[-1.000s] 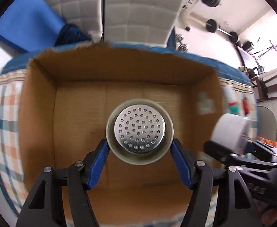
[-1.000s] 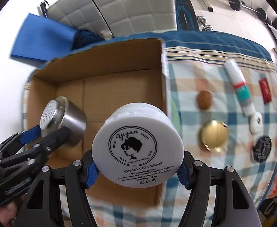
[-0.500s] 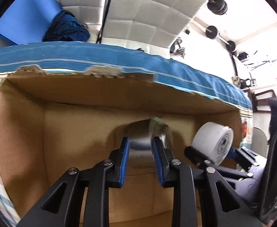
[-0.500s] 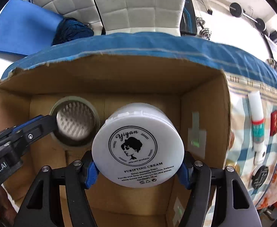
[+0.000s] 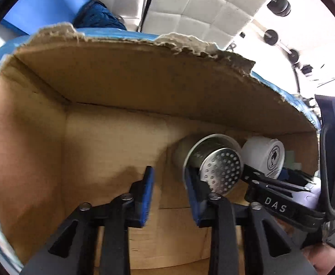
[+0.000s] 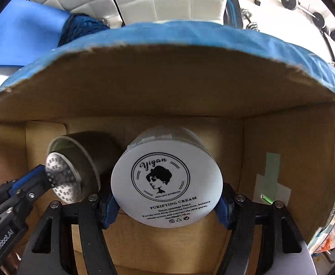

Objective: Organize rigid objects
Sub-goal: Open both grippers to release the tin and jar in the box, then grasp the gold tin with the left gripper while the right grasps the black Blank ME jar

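Right tongs [image 6: 166, 202] grip cream jar [image 6: 166, 183]; left tongs [image 5: 169, 190] empty

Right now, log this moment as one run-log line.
left gripper: open, beside metal shaker tin | right gripper: shut on cream jar | both items inside cardboard box

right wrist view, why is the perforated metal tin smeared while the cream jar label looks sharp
Right wrist view: the metal tin shows motion blur, while the cream jar gripped by the right gripper moves with the camera; left wrist view: the tin is sharper, windows overexposed.
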`<state>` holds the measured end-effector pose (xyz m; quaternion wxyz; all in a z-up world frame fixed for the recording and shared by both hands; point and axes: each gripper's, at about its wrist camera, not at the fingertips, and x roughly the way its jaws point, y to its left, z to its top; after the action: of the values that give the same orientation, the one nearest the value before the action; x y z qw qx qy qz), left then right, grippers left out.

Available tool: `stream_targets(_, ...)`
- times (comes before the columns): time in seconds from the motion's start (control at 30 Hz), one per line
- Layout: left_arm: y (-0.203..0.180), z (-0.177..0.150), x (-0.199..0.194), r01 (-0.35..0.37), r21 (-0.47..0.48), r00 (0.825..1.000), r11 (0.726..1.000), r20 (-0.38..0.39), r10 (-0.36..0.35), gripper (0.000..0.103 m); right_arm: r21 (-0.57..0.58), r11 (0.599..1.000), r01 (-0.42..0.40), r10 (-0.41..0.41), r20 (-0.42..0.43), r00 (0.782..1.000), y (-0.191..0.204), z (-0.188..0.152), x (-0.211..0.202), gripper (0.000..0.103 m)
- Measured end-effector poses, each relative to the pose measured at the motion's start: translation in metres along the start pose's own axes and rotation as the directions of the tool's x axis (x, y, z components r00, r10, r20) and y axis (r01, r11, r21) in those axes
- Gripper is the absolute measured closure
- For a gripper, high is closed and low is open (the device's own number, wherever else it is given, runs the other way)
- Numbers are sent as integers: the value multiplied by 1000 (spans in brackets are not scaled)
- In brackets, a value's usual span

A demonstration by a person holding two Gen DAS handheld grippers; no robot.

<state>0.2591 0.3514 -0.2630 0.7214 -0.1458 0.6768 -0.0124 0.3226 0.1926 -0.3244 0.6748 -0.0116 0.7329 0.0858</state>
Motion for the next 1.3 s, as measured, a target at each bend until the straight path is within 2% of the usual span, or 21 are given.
stream_targets(0.03,-5,-2,-4,-50,19,999,999,12,50,61,-6,1000,-9,9,-5,1000,0,-2,0,28)
stream_targets(0.1,-7,-4,-9,-110,37,993,993,38,108,49,-16,1000,-13,13,6,1000,2,-10,-8,25)
stream_targets(0.17,-9,-7,-19,-154,38,986,987,72,151,32,-27,1000,8,-8,11,1000,5,-16,-13,22)
stream_targets(0.3,-8,-16,-37,-147,6,985,989,96,145,22,-44,998,34,-32,28,999,15,-35,-29,6)
stream_targets(0.33,-8,-19,-40,-142,4,985,990,98,141,14,-46,998,37,-35,33,999,17,-41,-34,0)
stream_targets(0.47,-10,-36,-58,-163,20,979,986,125,159,3,-53,998,20,-17,50,999,23,-63,-49,0)
stream_targets(0.63,-15,-60,-78,-190,54,968,980,176,178,2,-67,998,13,-6,101,995,22,-98,-76,0)
stream_targets(0.97,-28,-112,-133,-174,81,957,981,250,149,2,-60,998,-5,17,200,980,4,-158,-127,0)
stream_targets(1.13,-38,-139,-162,-202,94,935,975,316,163,2,-53,997,-55,66,239,969,-3,-190,-153,0)
stream_targets(1.3,-47,-158,-189,-196,107,922,975,357,146,2,-64,996,-68,84,289,954,-4,-217,-180,0)
